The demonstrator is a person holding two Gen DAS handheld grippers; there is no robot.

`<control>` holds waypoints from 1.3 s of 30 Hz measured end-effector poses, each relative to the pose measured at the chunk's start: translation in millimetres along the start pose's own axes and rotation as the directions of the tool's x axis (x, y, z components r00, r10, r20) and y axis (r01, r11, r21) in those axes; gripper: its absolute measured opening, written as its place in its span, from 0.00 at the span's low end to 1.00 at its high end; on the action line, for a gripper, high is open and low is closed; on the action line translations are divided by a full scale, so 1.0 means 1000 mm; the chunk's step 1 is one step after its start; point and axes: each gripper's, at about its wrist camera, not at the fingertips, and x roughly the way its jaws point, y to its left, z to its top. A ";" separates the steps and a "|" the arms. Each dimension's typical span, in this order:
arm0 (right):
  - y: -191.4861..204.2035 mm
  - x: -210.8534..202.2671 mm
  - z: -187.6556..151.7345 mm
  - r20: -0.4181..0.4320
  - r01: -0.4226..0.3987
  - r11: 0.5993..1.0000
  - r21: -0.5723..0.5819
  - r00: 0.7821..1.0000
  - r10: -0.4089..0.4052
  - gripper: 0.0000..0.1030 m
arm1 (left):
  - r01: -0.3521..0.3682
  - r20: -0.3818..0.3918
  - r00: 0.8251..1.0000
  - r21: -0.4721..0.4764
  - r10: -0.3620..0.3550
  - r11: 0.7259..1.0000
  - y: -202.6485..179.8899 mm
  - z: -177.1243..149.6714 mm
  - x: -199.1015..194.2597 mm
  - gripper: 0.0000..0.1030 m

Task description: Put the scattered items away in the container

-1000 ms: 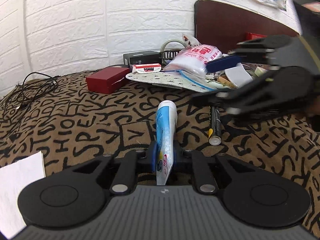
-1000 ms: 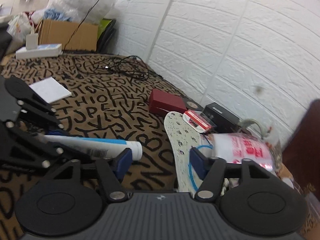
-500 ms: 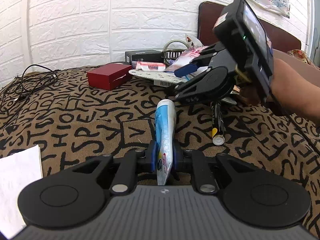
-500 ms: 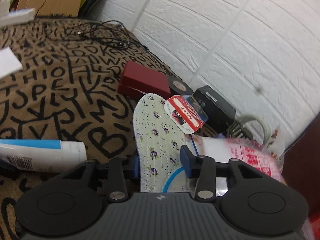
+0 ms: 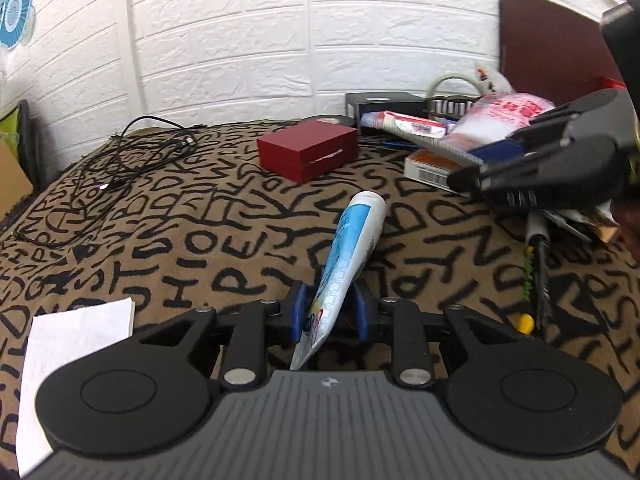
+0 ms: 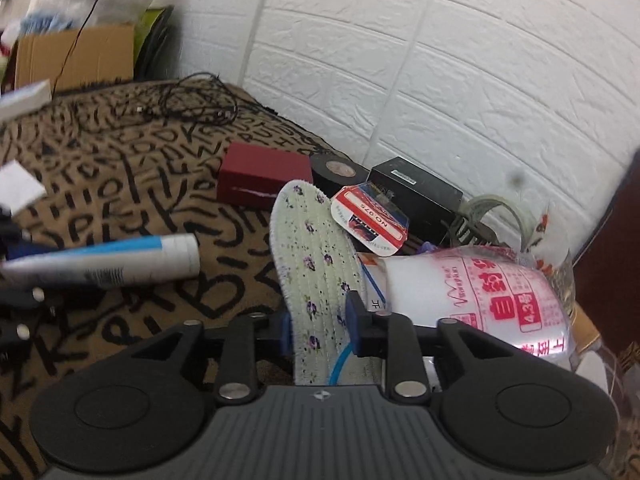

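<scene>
Left hand-held gripper: its jaws have just been opening, and the flat crimped end of a soft white and blue tube stands between the blue pads. The left pad touches the tube; a gap shows at the right pad, so the grip looks loosened. The tube tilts away and to the right, its round capped end resting on the cloth ahead. The tube's tail is hidden behind the gripper's ribbed grey body.

Right hand-held gripper: narrow jaws closed on the heel end of a quilted, flower-printed insole, which stretches forward and left from the pads. The heel end is cut off by the gripper body. A thin blue loop by the right pad is hard to make out.

Everything lies on a brown cloth printed with black letters. Ahead of the left gripper sits a boxy dark red case; far left, a tangle of black cable; near left, a white paper sheet, partly cut off. Beyond the insole's toe sit a red-and-white card and a black box. Right of the right gripper, a glossy plastic packet with red print lies on a heap whose other pieces are too jumbled to tell. No container can be made out clearly.
</scene>
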 end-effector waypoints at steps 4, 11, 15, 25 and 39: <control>0.019 0.006 0.000 -0.020 -0.010 0.999 -0.052 1.000 0.009 0.95 | -0.017 -0.006 1.000 -0.002 0.017 1.000 0.002 0.001 0.002 0.27; 0.032 0.003 -0.003 0.030 0.094 0.989 -0.113 0.995 -0.091 1.00 | -0.038 -0.008 0.999 -0.001 0.038 0.999 -0.004 0.001 0.000 0.27; 0.012 0.006 -0.001 0.000 0.098 0.995 -0.010 0.995 -0.098 0.28 | -0.039 -0.008 0.999 -0.005 0.039 0.999 -0.004 0.001 -0.001 0.27; -0.012 -0.031 -0.007 0.058 -0.004 0.984 0.178 0.998 -0.006 0.03 | -0.045 -0.002 0.999 0.004 0.045 0.999 -0.005 0.003 0.001 0.23; 0.001 -0.109 0.011 0.222 -0.072 0.976 0.207 0.975 0.025 0.02 | -0.047 0.072 0.996 -0.014 0.047 0.999 -0.011 0.009 -0.032 0.15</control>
